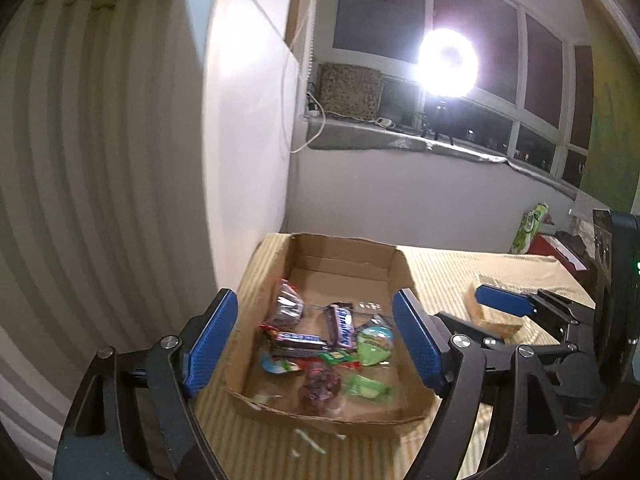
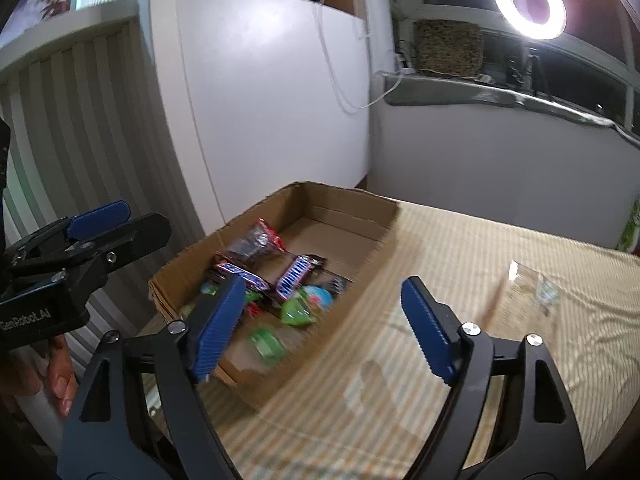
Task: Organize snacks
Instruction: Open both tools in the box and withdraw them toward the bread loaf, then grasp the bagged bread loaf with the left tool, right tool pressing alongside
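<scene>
One shallow cardboard box (image 1: 404, 276) stands on the bench (image 1: 440, 276), which wears a striped beige cloth, pushed toward the corner by the white wall.

Counted in the left wrist view, the box holds about eight wrapped snacks, all heaped in its near half; the far half shows bare cardboard. Two are dark chocolate bars with blue-and-white lettering: one bar (image 1: 298, 340) lies flat at about 9 o'clock of the heap, the other bar (image 1: 342, 324) stands more on end at 12 o'clock. One clear packet with dark contents (image 1: 286, 306) sits at 11 o'clock, and a second dark-filled clear packet (image 1: 322, 386) at 6 o'clock. Green wrappers number roughly three: a round-topped one (image 1: 374, 344) at 3 o'clock, a flat one (image 1: 366, 388) at 5 o'clock, a small one (image 1: 335, 356) in the middle. One blue-and-green sachet (image 1: 278, 364) lies at 8 o'clock.

Outside the box, one pale packet (image 1: 496, 316) lies on the cloth at 3 o'clock, apart from the box.

Left gripper (image 1: 314, 344): fingers spread wide over the box, nothing between the pads. Right gripper (image 2: 324, 320): fingers likewise wide apart and empty, over the box's right wall.

One ring light (image 2: 529, 2) glows on the window sill.
</scene>
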Available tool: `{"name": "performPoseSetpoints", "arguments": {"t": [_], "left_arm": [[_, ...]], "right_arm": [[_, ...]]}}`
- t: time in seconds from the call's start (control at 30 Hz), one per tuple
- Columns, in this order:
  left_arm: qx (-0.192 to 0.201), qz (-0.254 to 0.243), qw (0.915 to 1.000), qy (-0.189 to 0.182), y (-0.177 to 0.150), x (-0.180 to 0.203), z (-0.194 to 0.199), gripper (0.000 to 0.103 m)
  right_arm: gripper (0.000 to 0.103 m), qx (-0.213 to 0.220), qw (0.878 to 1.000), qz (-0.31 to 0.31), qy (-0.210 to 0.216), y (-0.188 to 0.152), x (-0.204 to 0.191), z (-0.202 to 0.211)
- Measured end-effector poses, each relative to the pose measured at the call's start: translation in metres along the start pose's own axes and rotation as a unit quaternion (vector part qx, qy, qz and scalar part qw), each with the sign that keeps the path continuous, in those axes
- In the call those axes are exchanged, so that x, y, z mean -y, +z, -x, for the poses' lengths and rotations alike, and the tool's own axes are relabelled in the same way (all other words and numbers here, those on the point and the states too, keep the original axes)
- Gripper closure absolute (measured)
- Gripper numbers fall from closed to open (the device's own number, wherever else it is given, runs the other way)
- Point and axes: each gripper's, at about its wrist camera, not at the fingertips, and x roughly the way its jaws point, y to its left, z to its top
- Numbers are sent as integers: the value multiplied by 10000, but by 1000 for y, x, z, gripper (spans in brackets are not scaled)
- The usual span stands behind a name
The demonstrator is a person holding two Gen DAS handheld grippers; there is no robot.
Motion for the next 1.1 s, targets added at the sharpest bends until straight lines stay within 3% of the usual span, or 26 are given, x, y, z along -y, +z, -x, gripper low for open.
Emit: {"name": "performPoseSetpoints", "arguments": {"t": [0.3, 0.53, 0.77, 1.1], "left_arm": [[-266, -339, 9988, -240, -15, 76, -18, 12], [-623, -546, 9943, -666, -31, 145, -36, 12], [-872, -909, 9872, -974, -41, 195, -55, 12], [-1259, -715, 9849, -949, -50, 189, -90, 12]], "right_arm": [[14, -25, 9954, -731, -626, -51, 102, 51], [13, -11, 9864, -1279, -1036, -88, 169, 93], [13, 15, 9823, -1448, -1187, -91, 189, 103], [13, -258, 9857, -1133, -1219, -71, 194, 67]]}}
